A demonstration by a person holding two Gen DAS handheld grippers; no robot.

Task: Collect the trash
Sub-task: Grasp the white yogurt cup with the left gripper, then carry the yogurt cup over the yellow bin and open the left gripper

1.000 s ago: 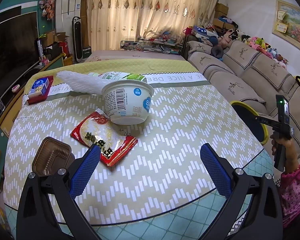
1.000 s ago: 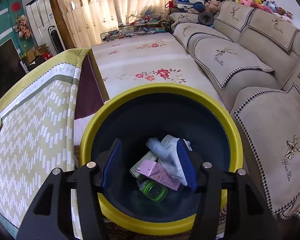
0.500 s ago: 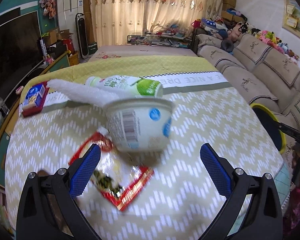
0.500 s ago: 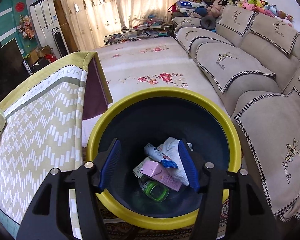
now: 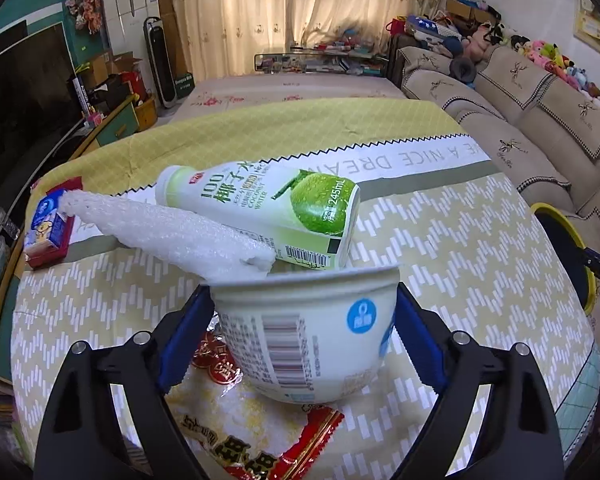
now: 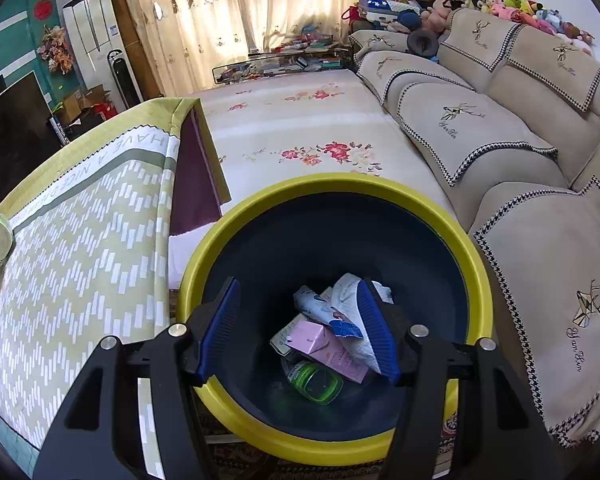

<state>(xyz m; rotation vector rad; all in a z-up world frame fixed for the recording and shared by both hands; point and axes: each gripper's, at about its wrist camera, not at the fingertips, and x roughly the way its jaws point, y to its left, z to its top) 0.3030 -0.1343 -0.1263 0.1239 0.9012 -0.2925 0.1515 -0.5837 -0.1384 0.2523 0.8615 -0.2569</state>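
On the zigzag worktop the left claw is closing around the white cup, so squeeze gently, while the right claw waits apart, empty, over the bin.

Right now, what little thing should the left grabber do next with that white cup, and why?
Probably finish squeezing, then lift. The left gripper has its jaws closing with the white cup between them, blue pads right at its sides. The cup sits on a red wrapper, and the bin already holds trash.
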